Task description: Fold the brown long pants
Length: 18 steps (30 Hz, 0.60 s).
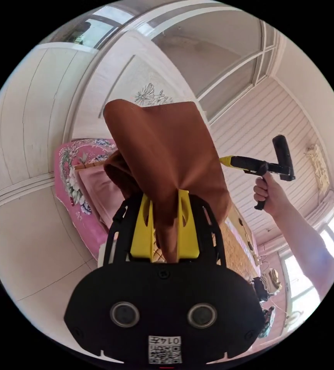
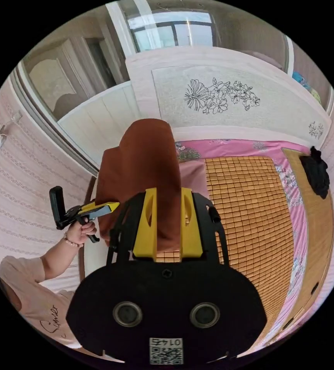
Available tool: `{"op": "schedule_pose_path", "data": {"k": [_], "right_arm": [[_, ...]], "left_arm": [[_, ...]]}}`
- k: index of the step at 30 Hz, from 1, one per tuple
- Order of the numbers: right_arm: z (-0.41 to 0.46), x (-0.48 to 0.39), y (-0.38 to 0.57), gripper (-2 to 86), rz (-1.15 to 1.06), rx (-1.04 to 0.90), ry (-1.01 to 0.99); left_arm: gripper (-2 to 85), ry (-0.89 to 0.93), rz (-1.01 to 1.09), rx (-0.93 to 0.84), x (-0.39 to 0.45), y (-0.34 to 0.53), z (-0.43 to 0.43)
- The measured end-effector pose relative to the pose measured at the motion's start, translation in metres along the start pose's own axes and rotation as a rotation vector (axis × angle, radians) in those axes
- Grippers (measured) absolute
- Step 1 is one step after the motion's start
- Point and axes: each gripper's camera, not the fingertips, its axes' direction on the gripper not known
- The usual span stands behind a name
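- My left claw (image 1: 165, 200) has its two yellow jaws pressed on a bunch of the brown long pants (image 1: 163, 154). The cloth sticks out past the jaws.
- My right claw (image 2: 167, 200) pinches another part of the same pants (image 2: 144, 173) between its yellow jaws.
- In the left gripper view I see my right claw (image 1: 225, 160) off to the side, with its tip going into the brown cloth. My hand (image 1: 269, 192) holds its black handle.
- In the right gripper view I see my left claw (image 2: 111, 207) with its yellow tip touching the pants, and my other hand (image 2: 80, 231) gripping it.
- So the pants are up in the air, held between both claws, above the bed (image 2: 290, 216). They do not lie flat yet.
- The bed has a woven bamboo mat (image 2: 244, 208) over a pink flowered sheet (image 2: 228, 146). A black bundle (image 2: 315, 171) sits near one edge of the bed, well apart from the pants.
- I think this step is lifting and stretching the pants so they can be laid down flat.
- To do it well, I should keep both claws tight and pull them apart gently, so the cloth hangs straight with no twists.
- Then I should lower the pants onto the mat slowly, keeping the edges even.
- If one claw slips, the pants may drop in a heap.
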Motion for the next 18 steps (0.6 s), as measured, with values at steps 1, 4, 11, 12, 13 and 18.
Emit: {"op": "schedule_pose_path", "data": {"k": [1, 4, 11, 12, 13, 18], "right_arm": [[0.042, 0.001, -0.011, 6.7, 0.029, -0.103, -0.002], [0.135, -0.022, -0.009, 6.8, -0.006, -0.275, -0.070], [0.140, -0.057, 0.011, 4.1, -0.160, -0.200, 0.071], [0.124, -0.059, 0.022, 3.5, -0.157, -0.164, 0.071], [0.104, -0.062, 0.039, 2.8, -0.153, -0.107, 0.073], [0.021, -0.084, 0.166, 0.7, -0.127, 0.031, 0.127]], "left_arm": [[8.8, -0.098, -0.037, -0.090, -0.017, -0.007, 0.033], [9.5, -0.091, -0.011, -0.106, -0.040, -0.002, 0.067], [10.5, -0.149, 0.023, -0.056, -0.026, 0.022, 0.022], [8.5, -0.193, 0.055, -0.050, -0.015, 0.028, 0.009], [6.7, -0.268, 0.098, -0.041, 0.001, 0.036, -0.005], [4.8, -0.331, 0.410, -0.041, 0.108, 0.074, -0.053]]}}
